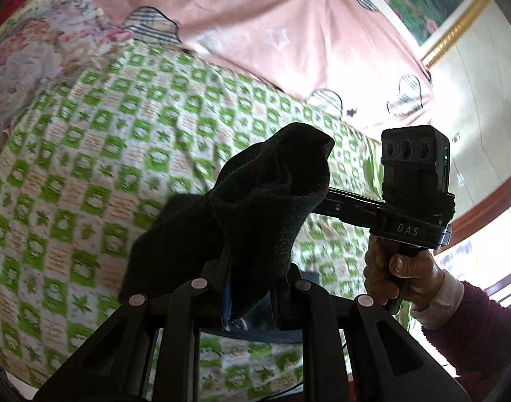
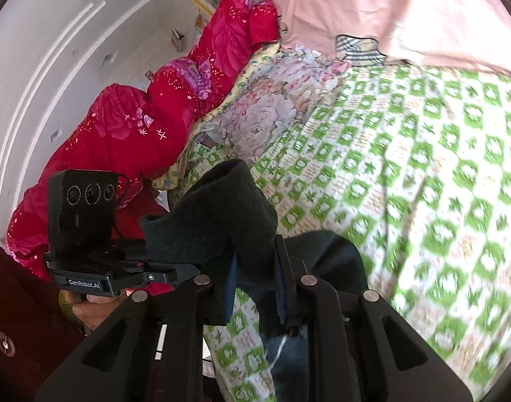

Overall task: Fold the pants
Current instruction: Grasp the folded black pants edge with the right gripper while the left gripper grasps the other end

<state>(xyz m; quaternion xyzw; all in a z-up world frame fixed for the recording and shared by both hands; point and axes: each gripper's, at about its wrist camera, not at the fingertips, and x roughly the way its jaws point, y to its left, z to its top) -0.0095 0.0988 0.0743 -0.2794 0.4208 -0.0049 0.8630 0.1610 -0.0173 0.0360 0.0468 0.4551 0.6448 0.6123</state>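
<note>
The dark fleece pants (image 1: 255, 207) hang bunched between both grippers, lifted above the green-and-white checked bed cover (image 1: 88, 167). My left gripper (image 1: 252, 288) is shut on a fold of the pants. My right gripper (image 2: 255, 288) is shut on another part of the pants (image 2: 222, 214). The right gripper also shows in the left wrist view (image 1: 319, 197), coming in from the right with its fingertips buried in the cloth. The left gripper shows in the right wrist view (image 2: 202, 261) at the left, its fingertips hidden by the cloth.
A pink sheet with plaid hearts (image 1: 289, 43) lies at the far side of the bed. A floral quilt (image 2: 272, 107) and a red quilt (image 2: 148, 124) are piled by the white wall (image 2: 54, 50). A framed flower picture (image 1: 423, 3) hangs behind.
</note>
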